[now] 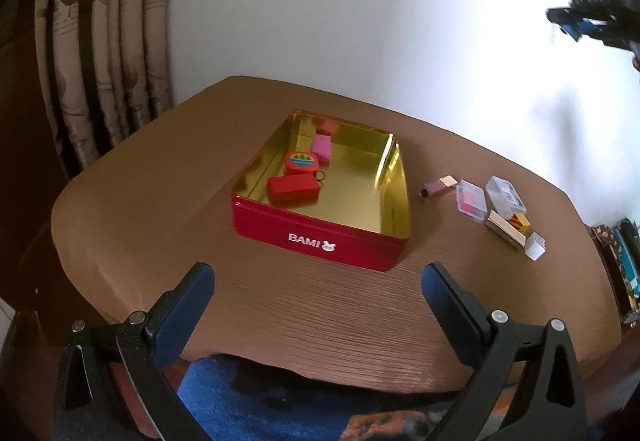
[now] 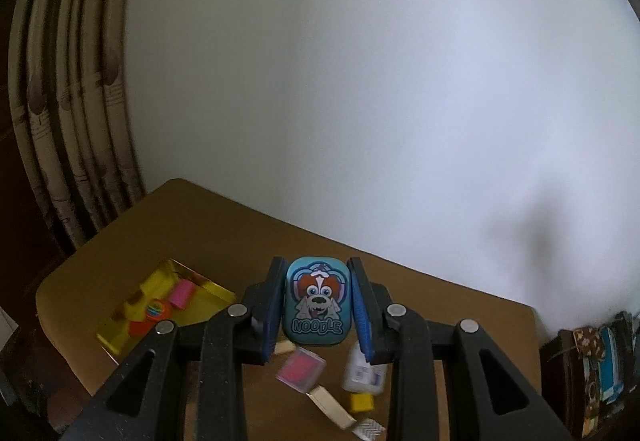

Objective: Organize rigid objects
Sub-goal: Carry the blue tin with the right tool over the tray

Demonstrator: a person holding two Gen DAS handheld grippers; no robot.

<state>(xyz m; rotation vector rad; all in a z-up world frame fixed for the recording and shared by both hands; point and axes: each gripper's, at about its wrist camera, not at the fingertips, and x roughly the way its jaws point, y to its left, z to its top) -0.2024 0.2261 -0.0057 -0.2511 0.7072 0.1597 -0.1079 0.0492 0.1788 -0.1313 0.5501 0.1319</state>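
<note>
Noodle tin (image 2: 316, 301) sits clamped between the right gripper's (image 2: 317, 305) blue pads, above the desk (image 1: 320, 313). Left gripper (image 1: 318, 293) hovers wide, holding nothing, at the desk's near edge. Beyond, the red box (image 1: 320, 241) holds four items mid-desk; several small pieces (image 1: 486, 207) remain toward the right edge.

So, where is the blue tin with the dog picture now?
The blue tin is clamped in the right hand-held gripper, high above the loose items on the table, right of the red box.

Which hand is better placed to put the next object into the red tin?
The right. Its gripper already holds the blue dog tin between its fingers, above the table. The left gripper is open and empty before the red tin.
</note>
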